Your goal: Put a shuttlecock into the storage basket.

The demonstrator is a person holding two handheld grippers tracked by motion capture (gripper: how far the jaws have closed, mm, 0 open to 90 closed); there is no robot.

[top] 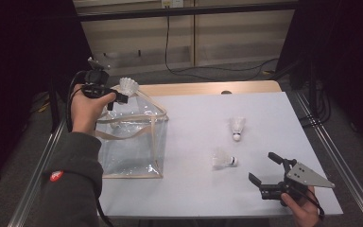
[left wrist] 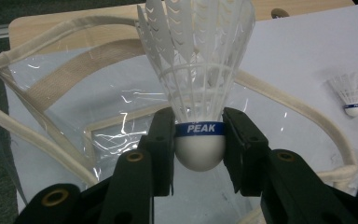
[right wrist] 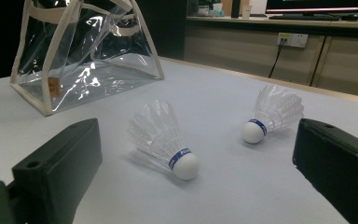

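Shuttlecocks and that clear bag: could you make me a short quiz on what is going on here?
1. True or false: the left tongs grip a shuttlecock by its cork end.
2. How many shuttlecocks lie on the table?
3. The held shuttlecock is: A) above the clear bag, B) on the floor, C) in the right tongs.

Key: 1 true; 2 two, one near the right tongs, one beyond it; 3 A.
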